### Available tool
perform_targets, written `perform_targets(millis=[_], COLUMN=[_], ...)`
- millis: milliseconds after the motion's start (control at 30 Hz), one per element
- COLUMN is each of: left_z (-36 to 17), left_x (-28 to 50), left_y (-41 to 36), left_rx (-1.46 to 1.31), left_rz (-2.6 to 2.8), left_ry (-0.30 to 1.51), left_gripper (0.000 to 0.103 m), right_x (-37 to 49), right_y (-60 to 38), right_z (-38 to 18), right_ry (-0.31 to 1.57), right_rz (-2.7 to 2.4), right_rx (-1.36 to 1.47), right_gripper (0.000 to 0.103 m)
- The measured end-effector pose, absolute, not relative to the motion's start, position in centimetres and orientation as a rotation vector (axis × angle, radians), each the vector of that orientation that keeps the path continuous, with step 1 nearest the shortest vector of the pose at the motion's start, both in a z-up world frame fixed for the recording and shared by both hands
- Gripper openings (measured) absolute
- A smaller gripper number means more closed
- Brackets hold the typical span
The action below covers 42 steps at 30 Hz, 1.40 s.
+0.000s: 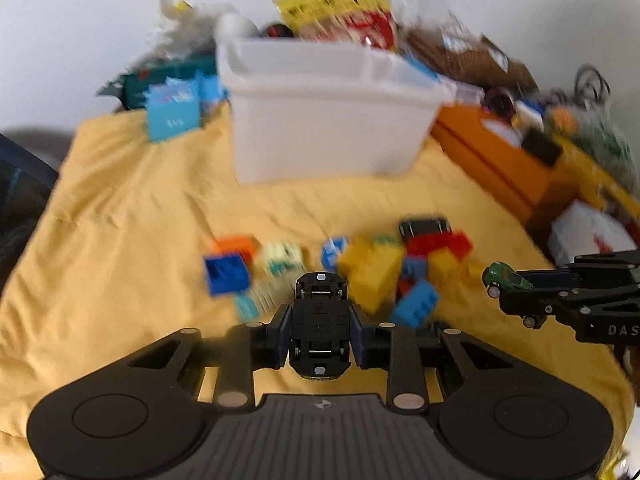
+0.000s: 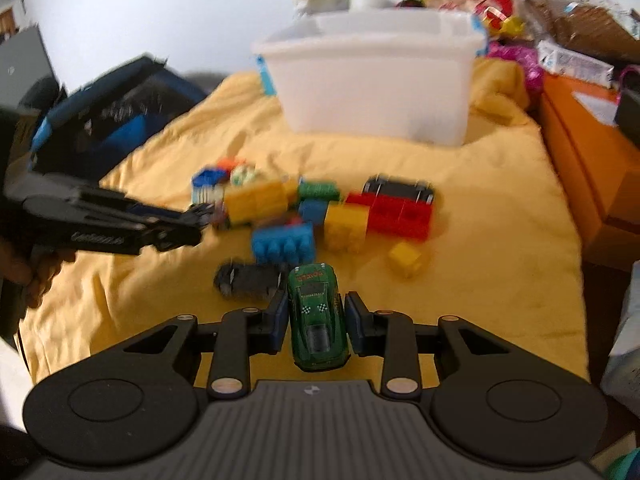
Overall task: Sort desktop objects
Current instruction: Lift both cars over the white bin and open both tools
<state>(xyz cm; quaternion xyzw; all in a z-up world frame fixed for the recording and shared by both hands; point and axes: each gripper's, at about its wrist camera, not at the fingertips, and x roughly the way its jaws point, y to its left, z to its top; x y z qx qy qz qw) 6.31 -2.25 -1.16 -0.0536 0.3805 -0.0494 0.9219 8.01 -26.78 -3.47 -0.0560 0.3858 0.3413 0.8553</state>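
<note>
The left gripper [image 1: 320, 330] squeezes an upside-down black car [image 1: 320, 320] and the right gripper [image 2: 317, 320] squeezes a green car [image 2: 317, 320], both above the yellow cloth [image 1: 120, 220], so a loose squeeze could drop either before reaching the white bin [image 1: 320, 128].

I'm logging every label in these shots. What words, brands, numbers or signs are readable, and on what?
"DAS": white letters on the right gripper body, cut off by the left wrist view's edge.
Green toy car: red lettering on the roof, too blurred to read.
Left gripper body: pale lettering, smeared, unreadable.
Yellow packet behind the white bin: black print, too blurred.
Blue card: small white marks, unreadable.
Black toy car: no readable text.
</note>
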Motion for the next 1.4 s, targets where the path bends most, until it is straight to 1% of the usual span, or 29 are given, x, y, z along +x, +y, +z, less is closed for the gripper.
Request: perform_targets(millis=[333, 533, 700, 833, 967, 1167, 1200, 1233, 1300, 1333, 1367, 1400], left_z=[6.8, 9.4, 10.5, 10.4, 9.8, 9.7, 9.8, 9.8, 9.6, 9.4, 9.3, 9.1], left_x=[12.8, 18.4, 22.4, 25.1, 27.1, 28.7, 28.8, 28.9, 28.9, 28.8, 28.5, 28.2], left_y=[-0.4, 0.9, 1.5, 2.2, 2.4, 2.1, 2.1, 2.2, 2.4, 2.4, 2.5, 2.5], left_rx=[-0.107, -0.119, -0.121, -0.151, -0.171, -0.156, -0.157, -0.16, -0.159, -0.152, -0.14, -0.125], left_rz=[-0.03, -0.004, -0.014, -0.006, -0.001, 0.01, 0.009, 0.011, 0.024, 0.028, 0.029, 0.033], left_ry=[0.613, 0.606, 0.644, 0.704, 0.76, 0.774, 0.765, 0.761, 0.758, 0.755, 0.754, 0.752], left_gripper=[0.033, 0.033, 0.033, 0.033, 0.033, 0.033, 0.038, 0.048, 0.056, 0.056, 0.056, 0.056], right_x=[14.2, 19.7, 24.2, 27.1, 29.4, 31.7, 31.9, 32.2, 32.5, 32.6, 32.8, 32.7], right_y=[-24.2, -22.7, -21.7, -21.1, -20.3, -19.4, -19.3, -19.1, -19.0, -19.0, -19.1, -19.3], right_z=[2.7, 6.1, 8.1, 9.0, 9.0, 7.9, 7.7, 7.6, 7.5, 7.5, 7.4, 7.4], right_ry=[0.661, 0.617, 0.634, 0.671, 0.725, 0.808, 0.813, 0.815, 0.815, 0.813, 0.812, 0.805], right_rz=[0.686, 0.645, 0.607, 0.576, 0.56, 0.533, 0.528, 0.524, 0.512, 0.502, 0.498, 0.5], right_rx=[0.024, 0.074, 0.1, 0.113, 0.099, 0.082, 0.075, 0.068, 0.062, 0.062, 0.064, 0.066], right_gripper=[0.034, 0.034, 0.034, 0.034, 0.034, 0.034, 0.035, 0.036, 0.039, 0.048, 0.051, 0.05])
